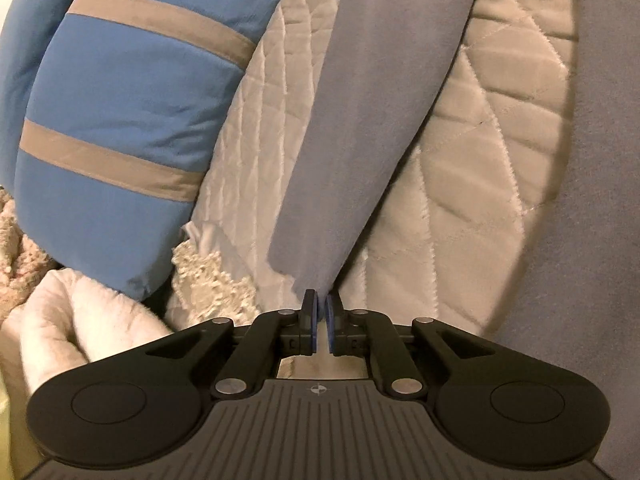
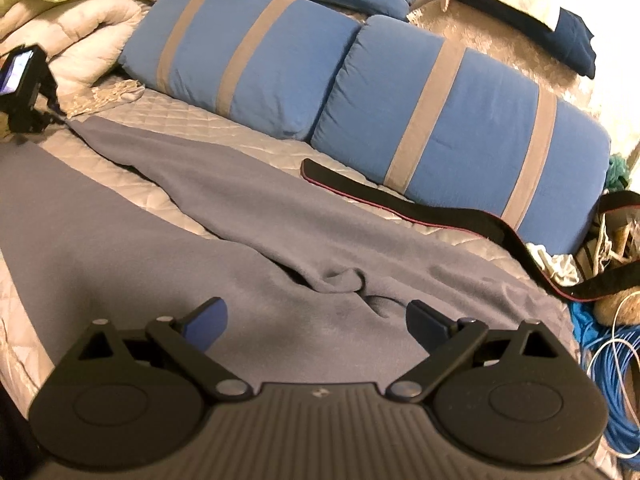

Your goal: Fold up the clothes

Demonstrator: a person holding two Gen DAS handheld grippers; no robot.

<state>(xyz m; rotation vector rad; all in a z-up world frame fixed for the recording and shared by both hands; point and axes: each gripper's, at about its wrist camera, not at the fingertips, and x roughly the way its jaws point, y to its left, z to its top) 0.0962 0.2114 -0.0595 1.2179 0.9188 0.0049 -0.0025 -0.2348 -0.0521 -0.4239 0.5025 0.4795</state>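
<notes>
A: Left gripper [image 1: 320,312] clamped on the tip of the grey garment's leg [image 1: 360,128], blue pads [image 1: 331,326] pressed nearly together with a thin fold of cloth pinched at their far end.

B: Right gripper [image 2: 316,320]?

A: Spread wide, holding nothing. Hovering just above the broad middle of the grey garment [image 2: 260,240], close to a bunched wrinkle [image 2: 344,280] in the cloth.

B: Lying where?

A: Spread across the quilted bed cover [image 1: 480,152], with the gripped leg running away toward the far left in the right wrist view, where the other tool [image 2: 28,88] shows at its end. Second leg alongside, nearer the camera. Striped blue pillows [image 2: 440,128] just beyond, a black strap [image 2: 400,200] between pillows and garment, touching neither gripper.

B: So, which step?

A: Looks like the start of a fold: one end secured, the other side not yet taken. Probably trousers, though hard to say for certain.

B: Next?

A: Likely closing the right gripper on an edge near the waist, then lifting both ends together. Worth avoiding the wrinkle, or smoothing it first, otherwise a lumpy crease. Also worth keeping clear of the blue cable [image 2: 600,360] at the bed's right edge.
</notes>
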